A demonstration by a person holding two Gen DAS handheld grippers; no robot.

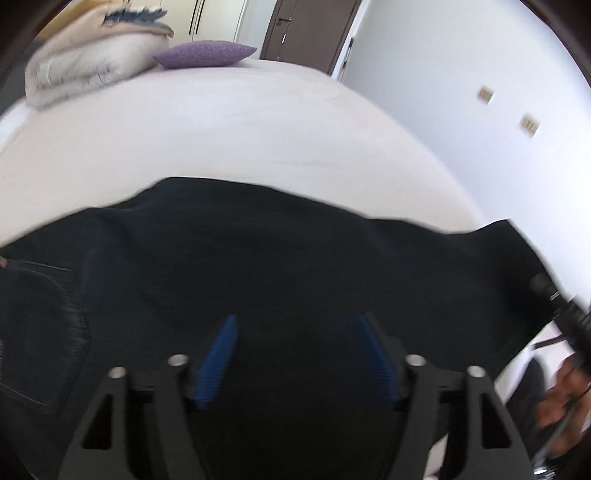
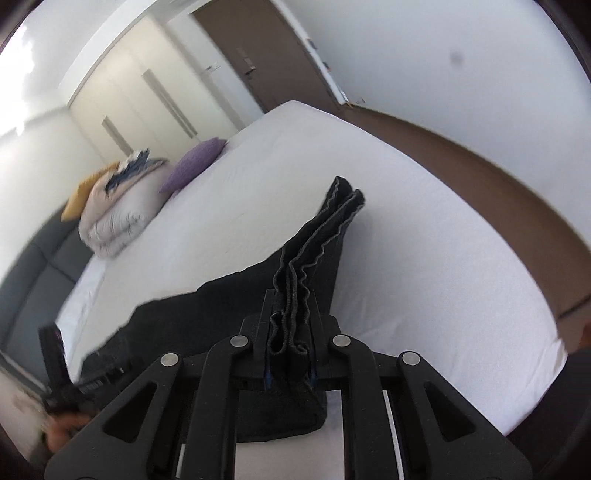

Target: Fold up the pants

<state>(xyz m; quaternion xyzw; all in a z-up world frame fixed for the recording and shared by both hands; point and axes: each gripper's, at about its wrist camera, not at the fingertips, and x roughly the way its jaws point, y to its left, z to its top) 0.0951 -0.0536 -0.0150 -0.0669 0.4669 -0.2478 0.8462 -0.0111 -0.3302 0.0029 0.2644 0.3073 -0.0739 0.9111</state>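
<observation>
Dark pants [image 1: 258,266] lie across the near part of a white bed [image 1: 229,122], taking up the whole lower half of the left wrist view; a back pocket w/ stitching shows at 9 o'clock.

Left gripper [image 1: 297,321]: jaws spread wide, blue pads [image 1: 218,363] apart over the dark cloth, nothing pinched btwn them. Whether the pads touch the fabric can't be told, as the pic is blurred.

Right gripper [image 2: 290,314]: jaws pressed nearly together, pinching a bunched stack of hem layers of the pants [image 2: 310,251]. From the grip the cloth rises toward 12–1 o'clock, wavy hem edges showing, w/ the far tip standing clear above the sheet. The rest of the pants trails toward 8 o'clock across the bed.

At 7–8 o'clock in the right wrist view, the other gripper & a hand [image 2: 62,428] show, blurred.

Far end of the bed: folded pale duvet [image 1: 85,62] at 10–11 o'clock, purple cushion [image 1: 205,53] just beside it. Brown door [image 1: 306,29] at 12 o'clock, white wall [image 1: 461,74] at 1–2 o'clock.
</observation>
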